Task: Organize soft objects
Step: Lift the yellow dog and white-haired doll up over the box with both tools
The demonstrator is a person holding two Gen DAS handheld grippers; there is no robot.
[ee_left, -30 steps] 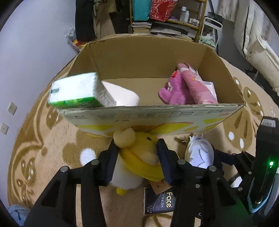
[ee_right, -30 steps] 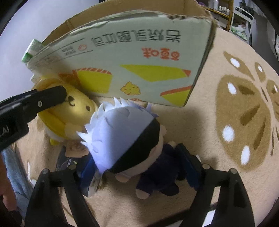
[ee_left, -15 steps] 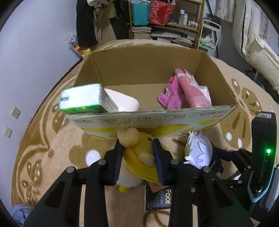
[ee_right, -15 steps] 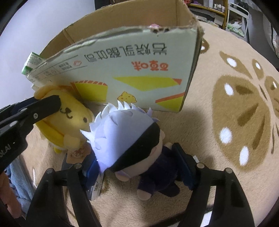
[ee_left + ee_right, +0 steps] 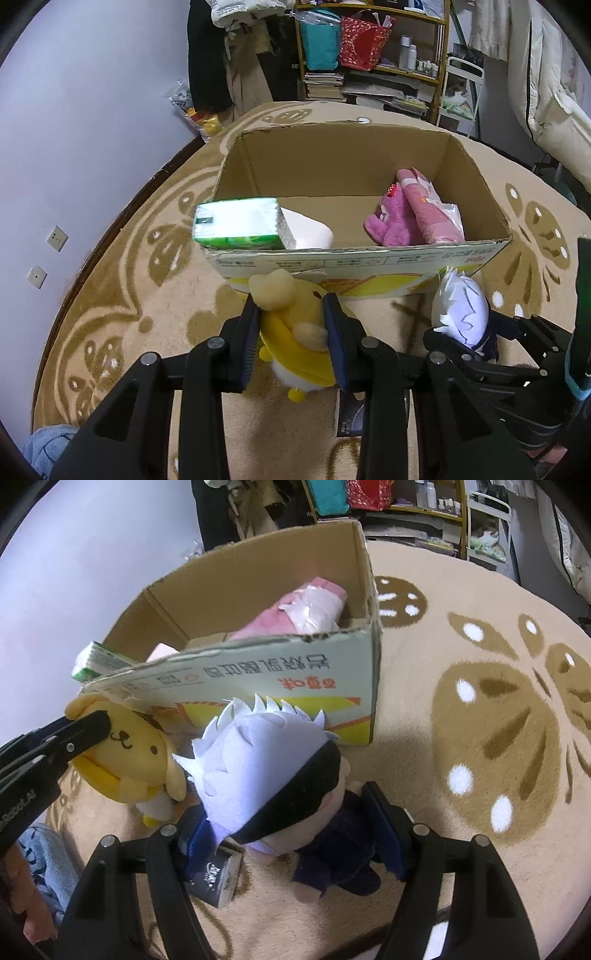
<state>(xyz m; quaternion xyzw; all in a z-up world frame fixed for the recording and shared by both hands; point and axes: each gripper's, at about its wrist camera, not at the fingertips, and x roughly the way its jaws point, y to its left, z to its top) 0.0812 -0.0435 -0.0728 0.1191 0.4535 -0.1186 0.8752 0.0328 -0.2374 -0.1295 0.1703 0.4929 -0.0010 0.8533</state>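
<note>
My left gripper [image 5: 291, 301] is shut on a yellow plush dog [image 5: 291, 332], squeezing its head and neck just in front of the cardboard box [image 5: 351, 254]. The dog hangs off the rug. In the right wrist view, my right gripper [image 5: 284, 808] is shut on the dark body of a white-haired doll [image 5: 266, 753] with a black blindfold, close beside the yellow dog [image 5: 136, 746]. The box [image 5: 280, 664] holds a pink plush [image 5: 391, 225], a pink wrapped bundle [image 5: 432, 210] and a green tissue pack [image 5: 240, 225] leaning on its left corner.
A beige and brown patterned rug [image 5: 480, 720] lies under everything, with bare floor and a lilac wall to the left. A small dark tag card [image 5: 218, 878] hangs by the doll. Cluttered shelves [image 5: 373, 55] stand behind the box, and white bedding [image 5: 554, 103] hangs at the right.
The left jaws have closed tight on the yellow dog. Both grippers have risen with their toys, so the box's inside shows more. The right jaws have narrowed onto the doll's body.
</note>
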